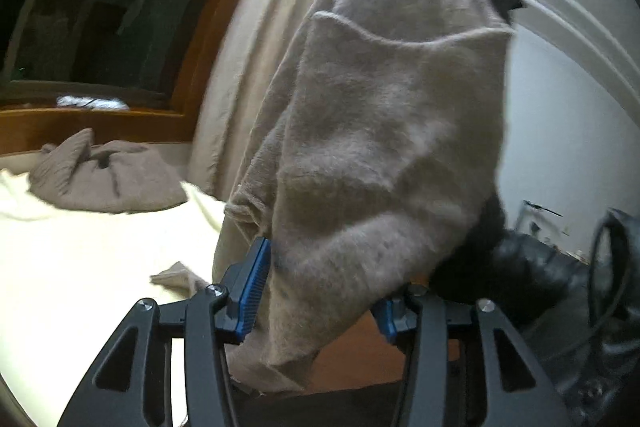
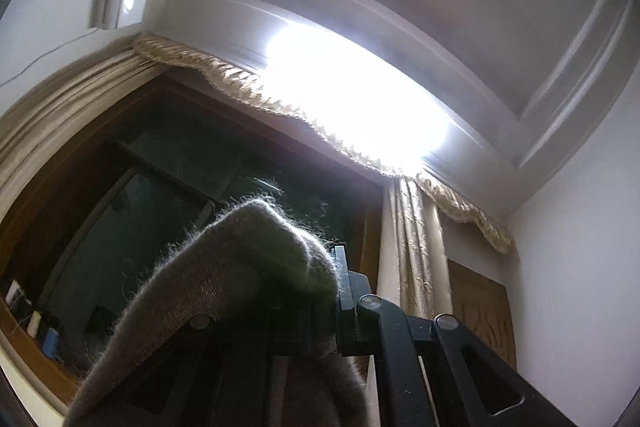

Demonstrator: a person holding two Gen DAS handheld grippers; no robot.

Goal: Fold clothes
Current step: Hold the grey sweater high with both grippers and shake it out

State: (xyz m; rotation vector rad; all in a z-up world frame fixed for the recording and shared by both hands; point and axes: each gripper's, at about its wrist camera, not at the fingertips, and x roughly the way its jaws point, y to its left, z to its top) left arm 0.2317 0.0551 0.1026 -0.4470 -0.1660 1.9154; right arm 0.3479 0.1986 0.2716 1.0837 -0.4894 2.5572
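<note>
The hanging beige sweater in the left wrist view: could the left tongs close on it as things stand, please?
Probably yes: the sweater already hangs between the open left tongs, with nothing in the way.

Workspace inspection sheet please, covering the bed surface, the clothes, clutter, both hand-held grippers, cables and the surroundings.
Surface: cream bed cover, mostly bare.
Job's things: fuzzy taupe sweater hanging in the air; second taupe garment crumpled on the bed.
Clutter: small items on the window ledge, too small to identify.
Grippers: left hand-held gripper open, sweater hanging between its blue pads; right hand-held gripper shut on the sweater's top, raised toward the ceiling.
Cables: thin white wire on the wall.
Surroundings: dark window, beige curtains, bright ceiling light.
</note>
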